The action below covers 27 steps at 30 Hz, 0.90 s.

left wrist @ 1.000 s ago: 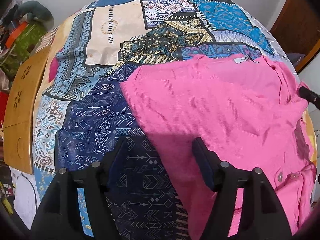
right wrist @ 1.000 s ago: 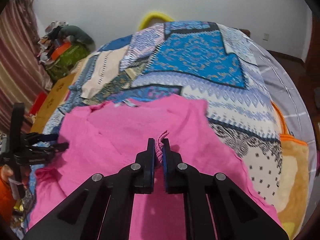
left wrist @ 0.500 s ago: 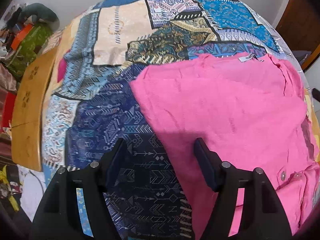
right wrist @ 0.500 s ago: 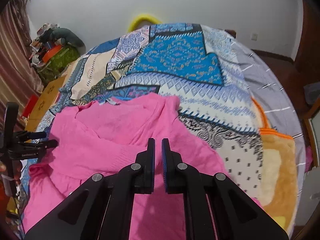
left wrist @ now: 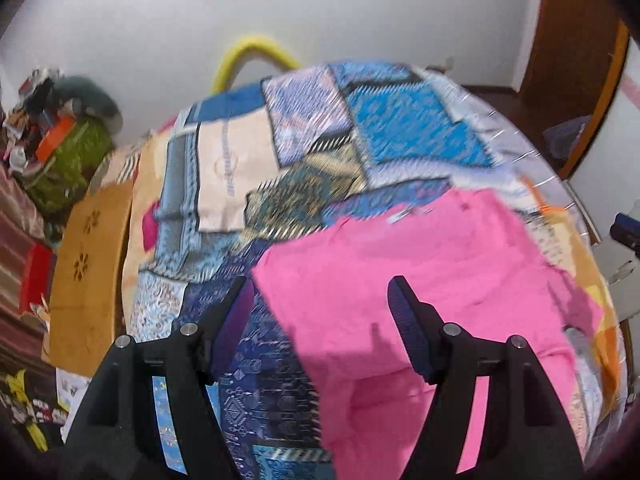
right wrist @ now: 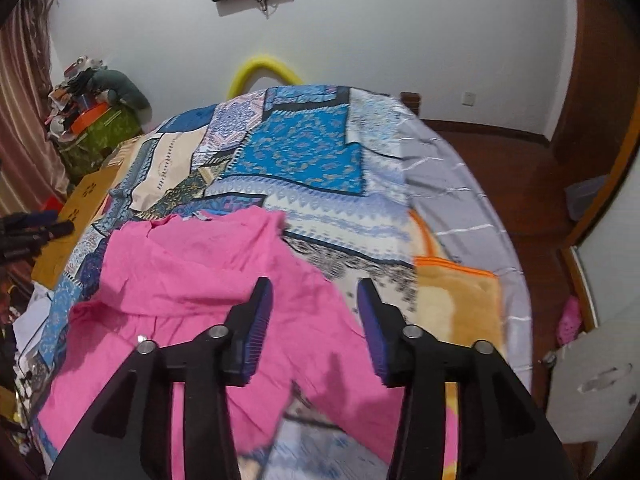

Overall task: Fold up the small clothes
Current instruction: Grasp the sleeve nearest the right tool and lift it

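Pink shirt (right wrist: 192,276) spread on bed (right wrist: 304,152), left tongs (left wrist: 320,300) spread, right tongs (right wrist: 314,300) spread, both empty

Bedspread (right wrist: 304,152) lies bare across the upper frame. Pink garment (right wrist: 192,264) covers lower left; clutter (right wrist: 92,108) crowds the left edge.
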Each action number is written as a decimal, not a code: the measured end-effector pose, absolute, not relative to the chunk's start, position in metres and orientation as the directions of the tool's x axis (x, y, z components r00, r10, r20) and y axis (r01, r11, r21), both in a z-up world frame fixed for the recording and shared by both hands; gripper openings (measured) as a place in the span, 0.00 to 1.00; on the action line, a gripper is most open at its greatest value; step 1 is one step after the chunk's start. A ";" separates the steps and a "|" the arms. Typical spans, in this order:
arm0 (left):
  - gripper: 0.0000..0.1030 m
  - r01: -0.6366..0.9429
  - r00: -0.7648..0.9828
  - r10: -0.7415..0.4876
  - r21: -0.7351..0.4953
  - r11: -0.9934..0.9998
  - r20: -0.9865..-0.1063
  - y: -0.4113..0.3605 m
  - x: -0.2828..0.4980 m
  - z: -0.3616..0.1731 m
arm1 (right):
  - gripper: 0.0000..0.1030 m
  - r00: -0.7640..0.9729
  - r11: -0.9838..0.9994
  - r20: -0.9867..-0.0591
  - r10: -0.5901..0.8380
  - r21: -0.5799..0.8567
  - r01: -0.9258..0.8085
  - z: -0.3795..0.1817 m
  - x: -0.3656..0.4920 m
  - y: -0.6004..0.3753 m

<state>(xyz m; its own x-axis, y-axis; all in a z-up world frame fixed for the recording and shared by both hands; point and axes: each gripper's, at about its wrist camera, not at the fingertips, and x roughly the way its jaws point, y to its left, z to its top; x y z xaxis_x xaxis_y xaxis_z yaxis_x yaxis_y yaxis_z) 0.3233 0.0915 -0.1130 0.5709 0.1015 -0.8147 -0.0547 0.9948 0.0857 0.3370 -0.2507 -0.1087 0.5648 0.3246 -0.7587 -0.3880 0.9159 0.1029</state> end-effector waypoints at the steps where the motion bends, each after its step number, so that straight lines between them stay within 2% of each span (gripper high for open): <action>1: 0.67 -0.049 0.581 0.092 0.078 0.996 -0.809 0.085 0.321 -0.108 | 0.47 0.570 0.920 -0.758 0.318 0.101 -0.379 -0.106 0.333 -0.258; 8: 0.67 -0.003 0.625 0.035 0.042 0.999 -0.780 0.042 0.311 -0.097 | 0.48 0.566 0.950 -0.780 0.266 0.112 -0.293 -0.108 0.310 -0.313; 11: 0.67 0.022 0.621 0.007 0.026 0.999 -0.784 0.023 0.309 -0.103 | 0.55 0.550 0.961 -0.800 0.238 0.111 -0.254 -0.120 0.303 -0.336; 13: 0.67 0.029 0.619 -0.012 0.008 1.000 -0.785 0.013 0.308 -0.107 | 0.59 0.540 0.968 -0.814 0.215 0.104 -0.228 -0.131 0.299 -0.349; 20: 0.67 0.029 0.611 -0.046 -0.036 0.999 -0.790 -0.004 0.309 -0.116 | 0.59 0.451 0.984 -0.878 0.160 0.108 -0.138 -0.190 0.298 -0.387; 27: 0.67 0.012 0.594 -0.027 -0.026 1.000 -0.804 -0.001 0.312 -0.125 | 0.59 0.365 0.981 -0.912 0.189 0.191 -0.030 -0.241 0.299 -0.417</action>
<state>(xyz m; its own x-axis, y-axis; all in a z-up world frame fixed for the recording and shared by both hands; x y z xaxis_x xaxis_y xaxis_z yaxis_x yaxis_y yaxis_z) 0.3123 -0.0005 -0.1250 0.5942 -0.0274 -0.8039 0.0116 0.9996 -0.0255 0.2991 -0.4171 -0.2412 0.3651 0.1885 -0.9117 -0.0297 0.9811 0.1909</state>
